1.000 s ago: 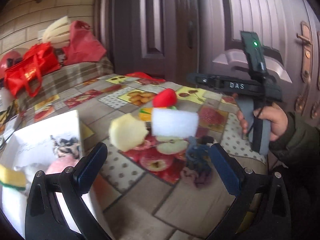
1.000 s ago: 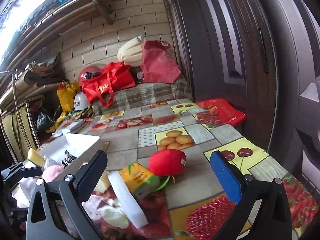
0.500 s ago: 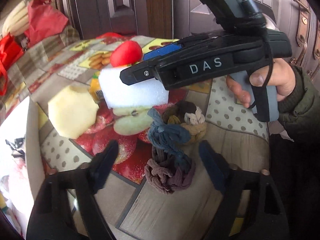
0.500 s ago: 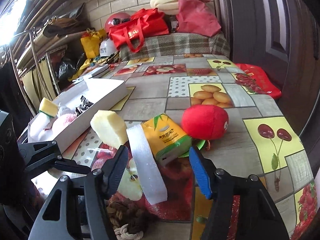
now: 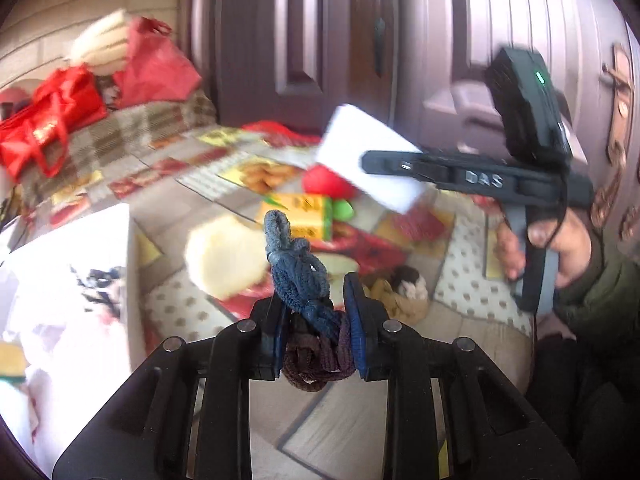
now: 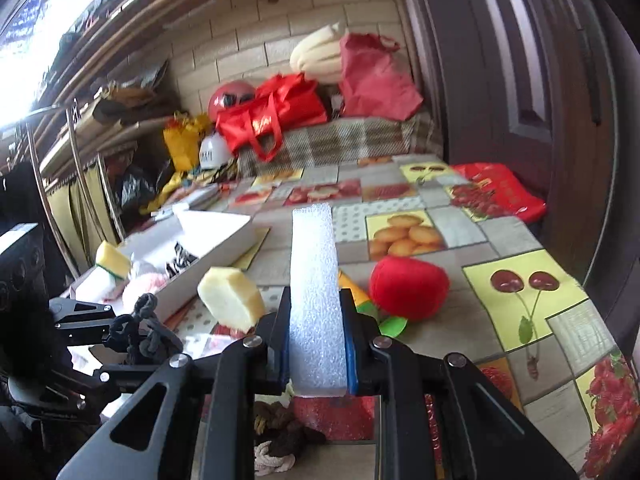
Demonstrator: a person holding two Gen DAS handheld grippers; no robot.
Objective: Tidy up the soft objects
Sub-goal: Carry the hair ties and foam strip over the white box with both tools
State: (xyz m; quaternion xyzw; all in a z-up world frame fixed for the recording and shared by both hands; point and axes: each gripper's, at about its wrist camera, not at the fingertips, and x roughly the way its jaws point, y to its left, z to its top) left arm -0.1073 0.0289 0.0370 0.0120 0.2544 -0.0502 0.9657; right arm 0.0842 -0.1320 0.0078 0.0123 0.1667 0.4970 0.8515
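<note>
Fruit-print oilcloth (image 6: 516, 292) covers your table, brick wall and dark door behind it. Your left gripper (image 5: 316, 320) has just been closing and now pinches a knotted cord bundle, blue over maroon (image 5: 298, 276), its long axis running straight out along the fingers. Your right gripper (image 6: 316, 344) has likewise just been closing; its blue pads clamp a white foam slab (image 6: 314, 280) by the near end, long axis pointing away from you, raised clear of the cloth.

Open white cardboard box (image 6: 208, 240), already holding a yellow sponge (image 6: 112, 258) and a pink fluffy item (image 6: 146, 280), sits to the left of both grippers. Left hand is the nearer one; the foam would have to cross over the yellow foam chunk (image 6: 232, 298) to reach it.

Still loose on the cloth: red plush ball (image 6: 408, 286), yellow drink carton (image 5: 298, 216), tan-and-brown cord bundle (image 5: 400, 292). Left view is motion-blurred, so the cord looks lifted off the table, probably.
</note>
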